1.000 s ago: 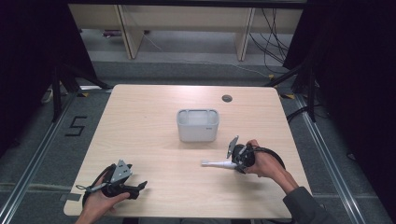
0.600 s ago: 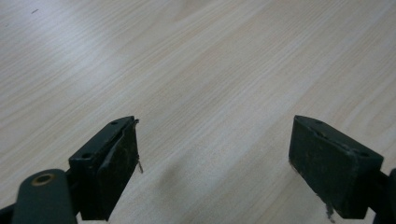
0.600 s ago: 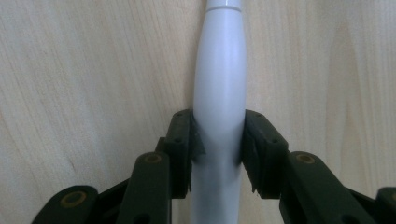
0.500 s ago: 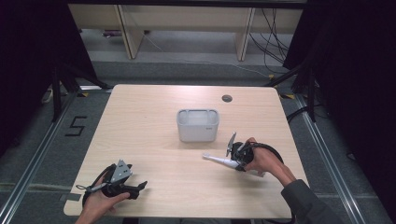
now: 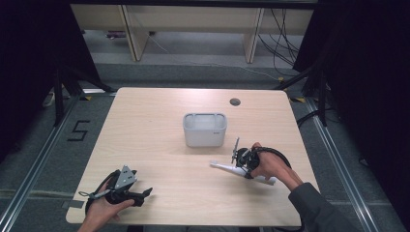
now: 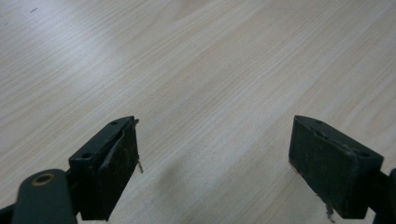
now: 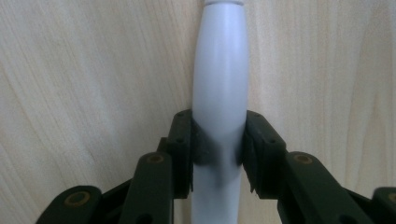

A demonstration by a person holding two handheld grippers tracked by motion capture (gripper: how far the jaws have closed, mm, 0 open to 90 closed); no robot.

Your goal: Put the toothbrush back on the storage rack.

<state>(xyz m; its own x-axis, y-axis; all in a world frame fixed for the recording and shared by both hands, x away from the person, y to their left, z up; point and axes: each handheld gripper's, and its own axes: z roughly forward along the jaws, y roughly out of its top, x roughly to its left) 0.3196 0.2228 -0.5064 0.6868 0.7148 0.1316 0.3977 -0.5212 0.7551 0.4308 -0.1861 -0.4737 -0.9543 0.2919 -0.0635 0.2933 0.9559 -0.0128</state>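
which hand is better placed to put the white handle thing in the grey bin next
Right, probably. The right hand-held gripper is already shut on the white handle, close to the grey bin. The left hand-held gripper sits open and empty at the table's near left corner.

Right gripper (image 7: 218, 154) jaws just closed — clamping the white handle (image 7: 219, 93).

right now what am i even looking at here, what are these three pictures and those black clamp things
A person sits at a wooden table with a hand-held claw in each hand. The high view looks down from above. The other two pictures come from small cameras riding on each claw.

The left claw hangs open over bare wood; from above it sits near the table's front left. The right claw is shut on a long white handle, which lies on the table; its jaws have just been closing on it. A white tub stands mid-table, and a small round hole sits near the far edge.
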